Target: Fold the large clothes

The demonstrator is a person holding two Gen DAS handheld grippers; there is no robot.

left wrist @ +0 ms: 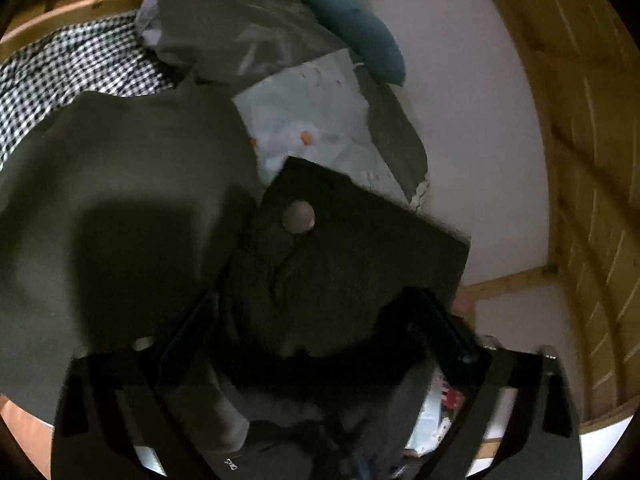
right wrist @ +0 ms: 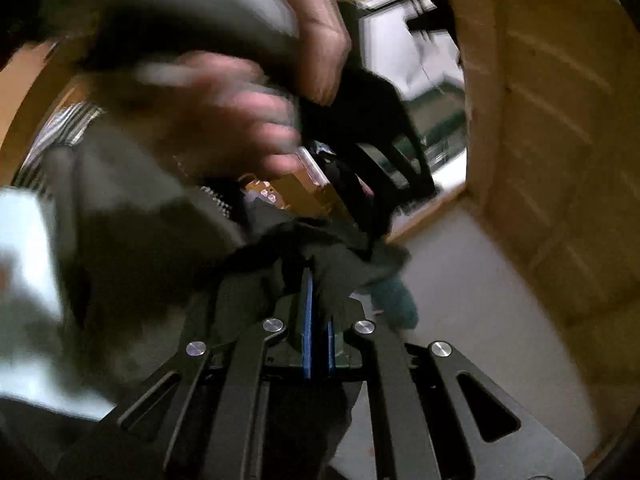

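A dark olive garment (left wrist: 132, 200) lies spread over the bed, with a darker folded part bearing a round button (left wrist: 298, 216) in the middle. My left gripper (left wrist: 320, 320) hovers over that dark part with its jaws wide apart and nothing between them. In the right wrist view my right gripper (right wrist: 318, 296) is shut on a bunch of the dark olive garment (right wrist: 152, 216), its blue pads (right wrist: 307, 320) pressed close together. A blurred hand (right wrist: 240, 120) holding the other gripper fills the upper part of that view.
A black-and-white checked cloth (left wrist: 76, 68), a grey garment (left wrist: 240, 36), a teal cushion (left wrist: 360, 32) and a pale printed sheet (left wrist: 312, 120) lie at the far side. A white wall (left wrist: 472, 120) and wooden panelling (left wrist: 592, 160) stand to the right.
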